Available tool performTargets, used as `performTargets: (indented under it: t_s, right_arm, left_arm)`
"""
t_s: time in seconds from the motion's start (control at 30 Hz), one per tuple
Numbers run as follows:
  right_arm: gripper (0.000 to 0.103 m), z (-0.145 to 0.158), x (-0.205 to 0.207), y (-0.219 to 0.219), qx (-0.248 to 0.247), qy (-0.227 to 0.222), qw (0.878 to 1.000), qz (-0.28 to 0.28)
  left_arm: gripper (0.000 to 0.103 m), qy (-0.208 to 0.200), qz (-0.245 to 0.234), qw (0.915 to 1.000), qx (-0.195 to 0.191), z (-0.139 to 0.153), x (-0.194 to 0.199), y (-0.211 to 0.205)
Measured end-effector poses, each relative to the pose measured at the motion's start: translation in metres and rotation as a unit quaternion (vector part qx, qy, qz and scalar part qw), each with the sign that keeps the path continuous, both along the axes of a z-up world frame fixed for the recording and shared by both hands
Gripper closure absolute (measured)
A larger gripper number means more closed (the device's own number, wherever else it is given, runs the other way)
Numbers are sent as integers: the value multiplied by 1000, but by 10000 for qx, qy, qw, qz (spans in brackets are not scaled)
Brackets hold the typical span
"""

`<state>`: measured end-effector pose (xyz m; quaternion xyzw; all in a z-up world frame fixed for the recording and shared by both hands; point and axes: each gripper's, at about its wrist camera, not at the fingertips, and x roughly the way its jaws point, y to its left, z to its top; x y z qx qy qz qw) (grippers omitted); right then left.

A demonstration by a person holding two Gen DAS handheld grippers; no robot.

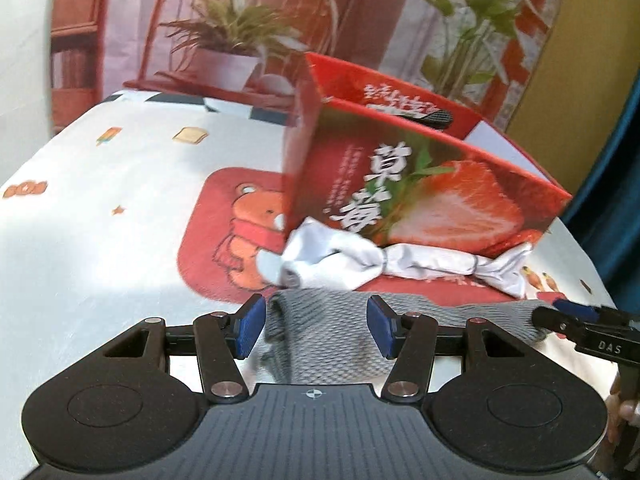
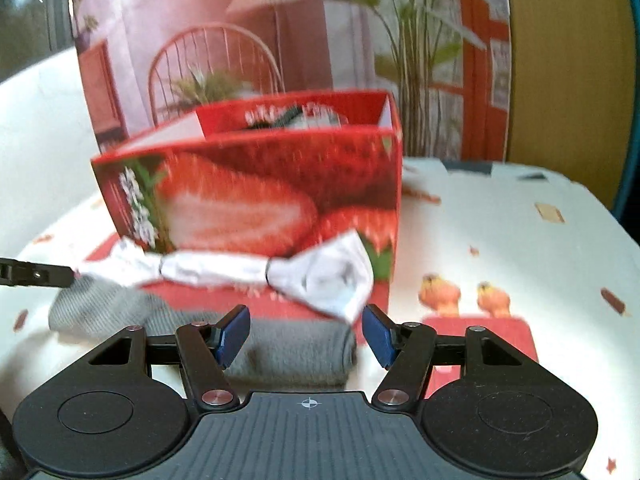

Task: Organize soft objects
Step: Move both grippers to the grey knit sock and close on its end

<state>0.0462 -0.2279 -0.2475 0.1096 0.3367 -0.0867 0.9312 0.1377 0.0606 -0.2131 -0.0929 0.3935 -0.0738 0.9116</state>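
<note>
A grey knit sock lies flat on the printed tablecloth in front of the red strawberry box. My left gripper is open and straddles the sock's left end, the blue pads standing clear of it. My right gripper is open over the other end of the grey sock, also without pressing it. Its tip shows at the right edge of the left wrist view. A white cloth bundle tied in two places rests against the box front, just beyond the sock.
The open box holds a dark sock and something pale. The tablecloth has bear prints and bare room to the left. A poster backdrop of a chair and plants stands behind. The left gripper's finger shows at the left edge.
</note>
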Motion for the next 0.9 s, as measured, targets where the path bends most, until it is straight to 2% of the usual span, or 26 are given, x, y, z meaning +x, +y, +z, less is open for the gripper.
performTargets:
  t_s: [0.1,0.3,0.43,0.9]
  right_arm:
    - [44,-6,1,-2,142,70,9998,-92]
    - [44,-18,3,4,-39,148,9999,-71]
    - [45,-23,4,7,-163,57,9998,-20]
    - [45,-28,5,3,-31,49,10000,-49]
  left_arm:
    - [45,13,-12,10000,95,-7,1,-3]
    - [44,136,-156,9995,218,-24,-7,-9]
    - [41,50,-226,9993,309,-25,-8,-11]
    - [40,32,-295,9984,477,-26,-9,-16]
